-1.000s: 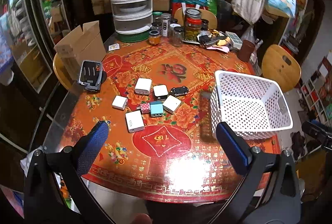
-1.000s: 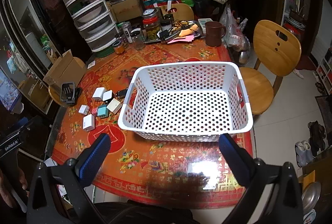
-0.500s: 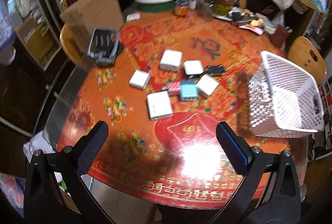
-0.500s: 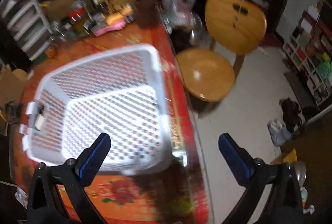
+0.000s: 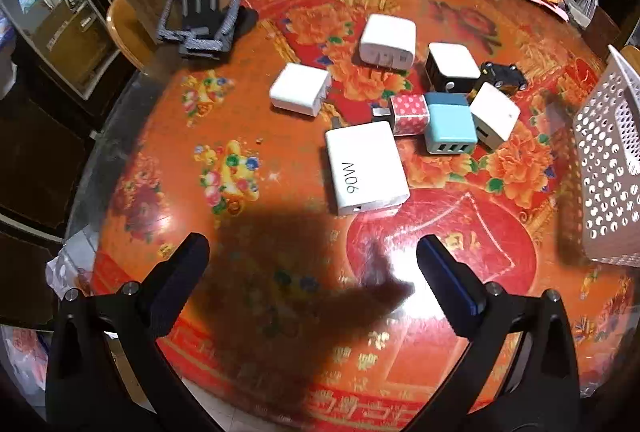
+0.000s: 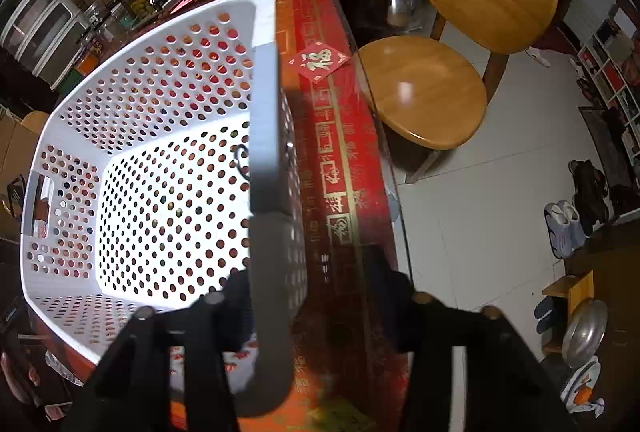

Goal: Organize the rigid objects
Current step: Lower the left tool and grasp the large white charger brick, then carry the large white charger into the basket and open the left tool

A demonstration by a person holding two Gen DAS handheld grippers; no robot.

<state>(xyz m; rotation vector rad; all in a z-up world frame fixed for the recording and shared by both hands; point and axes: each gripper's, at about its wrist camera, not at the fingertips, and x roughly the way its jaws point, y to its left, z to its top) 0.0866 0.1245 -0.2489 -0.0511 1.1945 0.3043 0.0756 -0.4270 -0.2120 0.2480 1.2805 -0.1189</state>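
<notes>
Left gripper (image 5: 312,256) hangs over the near part of the bench (image 5: 256,304), fingers (image 5: 448,276) wide, nothing between them, shadow on the red cloth below. Just beyond: white 90W charger (image 5: 366,168) lying flat. Behind it a tight cluster: pink dotted plug (image 5: 408,114), teal charger (image 5: 450,128), white cube (image 5: 494,114), black-and-white cube (image 5: 452,66), small black item (image 5: 502,76). Two more white chargers (image 5: 300,94) (image 5: 387,40) sit apart, left and farther back. Black phone stand (image 5: 202,14) near far left edge.

Right gripper (image 6: 308,280): fingers have just been closing, now narrow, straddling the right rim of the white perforated basket (image 6: 160,136); contact with pads cannot be told. Basket sits at right edge of bench, nothing visible inside. Wooden chair (image 6: 424,96) beyond
</notes>
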